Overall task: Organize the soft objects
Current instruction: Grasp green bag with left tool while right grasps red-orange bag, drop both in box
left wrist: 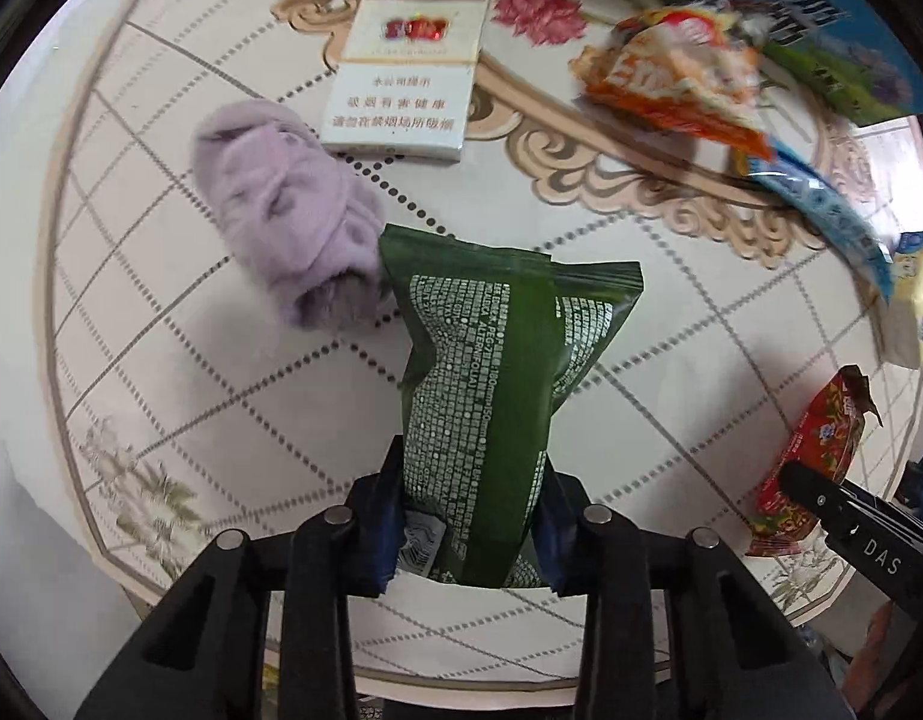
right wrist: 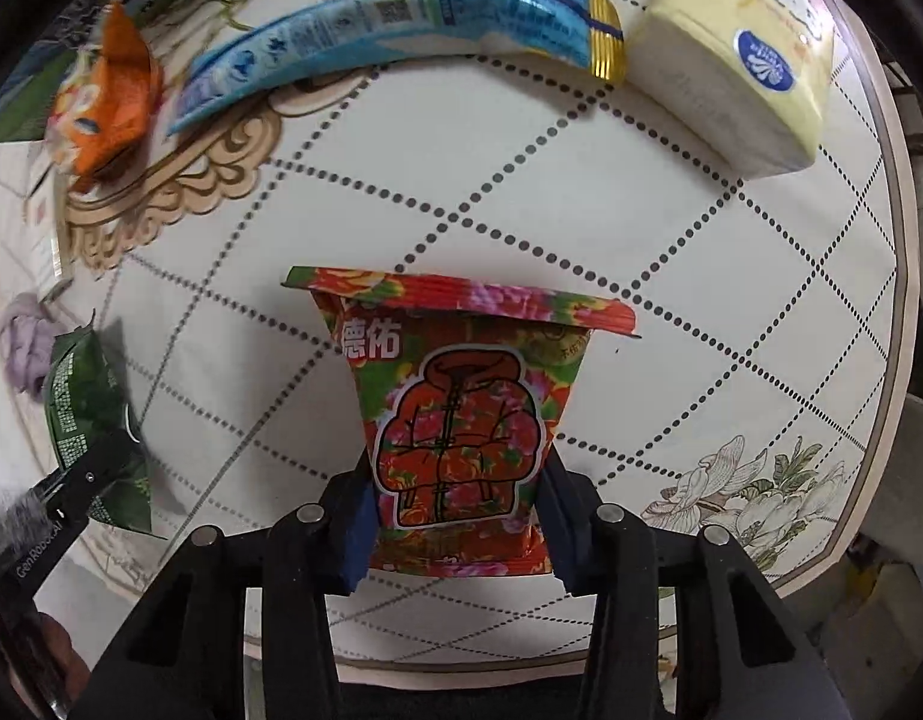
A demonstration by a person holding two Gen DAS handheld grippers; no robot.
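My left gripper (left wrist: 470,516) is shut on a green packet (left wrist: 491,384) with white print and holds it above the table, its top edge beside a rolled lilac cloth (left wrist: 287,222). My right gripper (right wrist: 458,516) is shut on a red floral packet (right wrist: 461,414) with a jacket picture, held above the table. The red floral packet also shows at the right of the left wrist view (left wrist: 806,462), and the green packet at the left of the right wrist view (right wrist: 92,420).
A round patterned table (left wrist: 221,396) holds a white cigarette box (left wrist: 407,66), an orange snack bag (left wrist: 671,78), a blue wrapper (right wrist: 401,30), a yellow tissue pack (right wrist: 737,66) and a blue and green printed sheet (left wrist: 809,12) at the far edge.
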